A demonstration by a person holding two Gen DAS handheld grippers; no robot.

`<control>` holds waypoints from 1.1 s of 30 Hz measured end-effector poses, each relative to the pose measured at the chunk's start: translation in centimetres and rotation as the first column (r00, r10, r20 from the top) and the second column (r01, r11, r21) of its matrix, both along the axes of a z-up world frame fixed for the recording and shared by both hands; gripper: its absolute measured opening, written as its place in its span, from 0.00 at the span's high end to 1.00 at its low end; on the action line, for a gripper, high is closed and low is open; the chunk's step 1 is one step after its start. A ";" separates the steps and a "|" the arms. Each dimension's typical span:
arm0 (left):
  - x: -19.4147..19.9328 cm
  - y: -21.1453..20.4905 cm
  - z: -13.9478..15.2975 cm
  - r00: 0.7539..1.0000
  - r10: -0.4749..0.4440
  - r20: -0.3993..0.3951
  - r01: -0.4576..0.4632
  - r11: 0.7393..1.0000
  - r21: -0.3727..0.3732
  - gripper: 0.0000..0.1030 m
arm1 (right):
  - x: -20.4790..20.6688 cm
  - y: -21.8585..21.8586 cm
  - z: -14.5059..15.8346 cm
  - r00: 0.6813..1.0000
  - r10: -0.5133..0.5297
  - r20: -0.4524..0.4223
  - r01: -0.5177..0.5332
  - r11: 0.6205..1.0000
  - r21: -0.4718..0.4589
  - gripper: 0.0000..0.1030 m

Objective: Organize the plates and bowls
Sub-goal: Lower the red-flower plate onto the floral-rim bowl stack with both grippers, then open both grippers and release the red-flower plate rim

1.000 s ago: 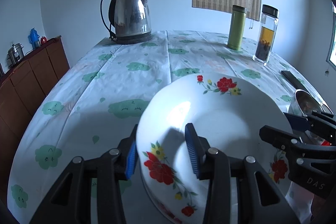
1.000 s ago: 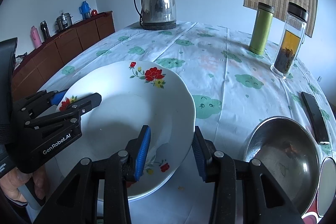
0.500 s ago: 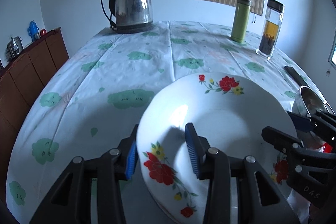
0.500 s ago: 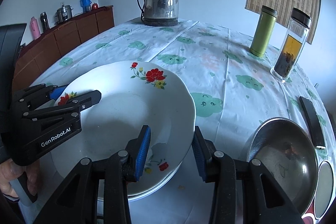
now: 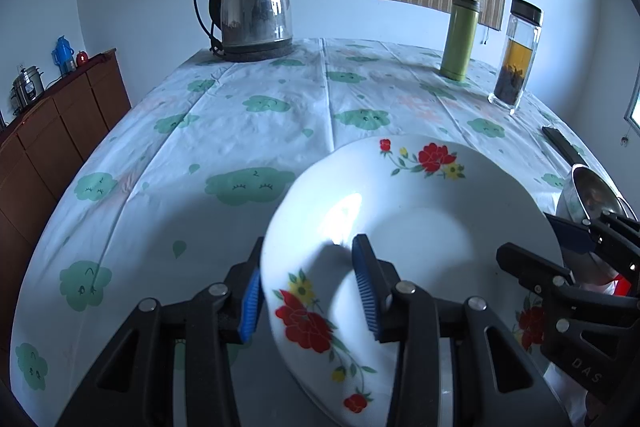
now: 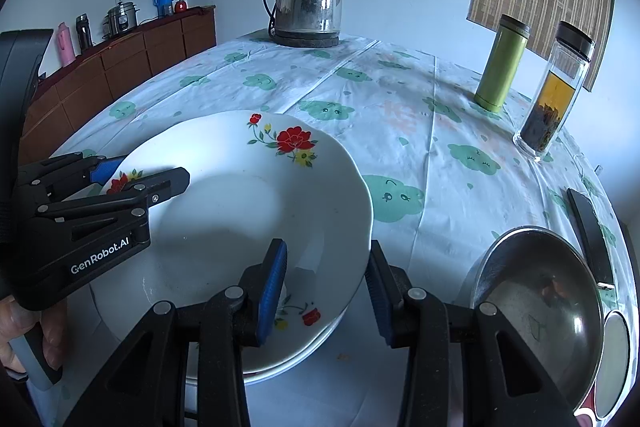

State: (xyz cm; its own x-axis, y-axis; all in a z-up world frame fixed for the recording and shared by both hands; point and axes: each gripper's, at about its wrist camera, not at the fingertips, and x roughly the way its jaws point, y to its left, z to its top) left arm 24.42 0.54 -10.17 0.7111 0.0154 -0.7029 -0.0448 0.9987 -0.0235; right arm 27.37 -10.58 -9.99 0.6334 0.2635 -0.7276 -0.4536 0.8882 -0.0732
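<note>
Both tongs straddle the rim of the top plate [image 6: 256, 211]: left tongs [image 5: 308, 291] on its left edge, right tongs [image 6: 326, 283] on its near right edge, each partly open with one pad over the rim and one outside. Can't tell if the pads actually press the rim. Plate sits on another plate [image 6: 304, 363] on the table [image 5: 224, 147]. Metal bowl [image 6: 540, 311] just right of the right tongs. Kettle [image 5: 256, 7], green flask [image 5: 460, 39] and tea bottle [image 5: 516, 55] far side, well apart.
</note>
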 end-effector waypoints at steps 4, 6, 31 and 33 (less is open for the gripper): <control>0.0 0.0 0.0 1.000 0.000 -0.001 0.000 1.000 -0.002 0.62 | 0.0 0.0 0.0 1.000 0.000 0.000 0.000 1.000 0.001 0.59; 0.0 0.0 0.0 1.000 -0.001 0.000 0.001 1.000 -0.004 0.62 | 0.0 0.0 0.0 1.000 0.000 0.000 0.000 1.000 0.000 0.59; -0.6 -0.4 0.2 1.000 -0.006 0.022 0.005 1.000 0.017 0.46 | -0.1 0.5 0.0 1.000 0.016 0.003 -0.016 1.000 -0.009 0.44; -0.7 -0.4 0.2 1.000 -0.005 0.026 0.005 1.000 0.016 0.42 | -0.2 0.6 0.0 1.000 0.025 0.001 -0.025 1.000 0.003 0.41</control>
